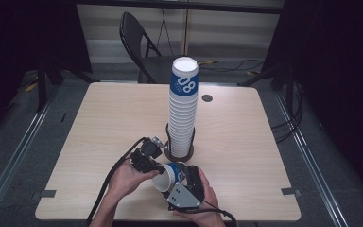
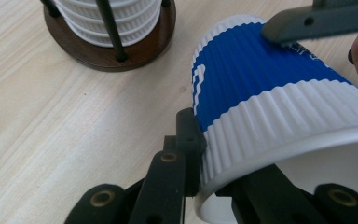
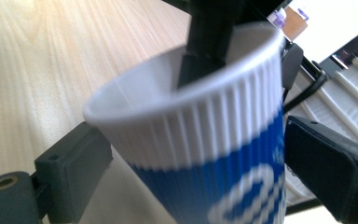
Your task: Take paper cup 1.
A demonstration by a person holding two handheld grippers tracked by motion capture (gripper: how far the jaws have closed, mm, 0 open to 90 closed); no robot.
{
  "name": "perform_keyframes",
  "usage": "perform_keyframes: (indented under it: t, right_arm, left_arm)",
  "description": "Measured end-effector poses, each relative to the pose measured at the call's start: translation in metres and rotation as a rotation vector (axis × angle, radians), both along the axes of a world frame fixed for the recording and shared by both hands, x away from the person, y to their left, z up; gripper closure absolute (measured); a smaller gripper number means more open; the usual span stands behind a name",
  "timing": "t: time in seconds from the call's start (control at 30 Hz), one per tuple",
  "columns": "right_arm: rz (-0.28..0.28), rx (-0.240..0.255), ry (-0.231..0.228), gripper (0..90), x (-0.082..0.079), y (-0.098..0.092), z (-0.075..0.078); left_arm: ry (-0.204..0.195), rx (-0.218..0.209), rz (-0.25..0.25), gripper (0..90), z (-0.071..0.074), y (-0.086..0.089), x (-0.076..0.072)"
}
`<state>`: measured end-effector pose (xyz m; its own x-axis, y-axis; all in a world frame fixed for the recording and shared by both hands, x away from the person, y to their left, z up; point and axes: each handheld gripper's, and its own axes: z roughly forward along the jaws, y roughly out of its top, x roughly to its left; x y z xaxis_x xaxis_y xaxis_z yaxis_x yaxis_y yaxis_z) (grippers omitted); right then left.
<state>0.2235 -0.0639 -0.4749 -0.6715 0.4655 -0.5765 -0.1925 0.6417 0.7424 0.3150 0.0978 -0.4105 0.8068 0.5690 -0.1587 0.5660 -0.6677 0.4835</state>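
The landmark here is the tall stack of cups, which stands in a round brown holder near the middle of the bench.

To the left of the stack and nearer the person, the left gripper is in the person's left hand. In the left gripper view, this gripper is clenched on the rim of one cup. One jaw is outside the cup wall and the other is inside the mouth, so the wall is pinched between them. A black cable runs from this gripper back toward the bench edge.

The cup is blue with white ribs. It sits just in front of the stack, close to the brown holder. It is tipped on its side, with its open mouth toward the left gripper.

To the right of the cup, still in front of the stack, is the right gripper. It has a grey plate on top, and the person's right hand holds it. In the right gripper view, the cup is between its two jaws, but the jaws stand wide, with a small gap on each side. This gripper is released and does not press the cup.

Behind the bench, past the stack, is a dark folding chair.
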Motion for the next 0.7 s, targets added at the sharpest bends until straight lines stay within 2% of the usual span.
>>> perform_keyframes:
  t: [0.23, 0.33, 0.4, 0.43, 0.5, 0.6, 0.7]
  right_arm:
    - [0.002, 0.000, 0.019, 8.1, 0.0011, 0.0014, 0.0002]
    - [0.008, 0.005, 0.021, 8.2, 0.0015, 0.0016, 0.0011]
    - [0.011, 0.002, 0.018, 8.8, 0.0015, 0.0044, 0.0021]
    - [0.020, 0.003, 0.018, 8.8, 0.0019, 0.0055, 0.0025]
    - [0.020, 0.012, 0.025, 8.7, 0.0025, 0.0083, 0.0038]
    - [0.023, 0.019, 0.031, 8.7, 0.0034, 0.0079, 0.0046]
    - [0.034, 0.043, 0.024, 10.0, 0.0012, 0.0089, 0.0056]
  left_arm:
    - [0.006, 0.005, 0.002, 85.4, -0.0024, -0.0017, 0.0020]
    - [0.015, -0.012, 0.000, 85.3, -0.0032, -0.0024, 0.0030]
    - [0.035, -0.038, -0.018, 85.6, -0.0041, -0.0041, 0.0027]
    - [0.025, -0.037, -0.020, 85.7, -0.0041, -0.0055, 0.0023]
    - [0.014, -0.034, -0.008, 85.7, -0.0041, -0.0059, 0.0015]
    - [0.028, -0.044, -0.009, 85.7, -0.0051, -0.0041, 0.0024]
    - [0.033, -0.036, -0.009, 85.7, -0.0081, -0.0065, 0.0020]
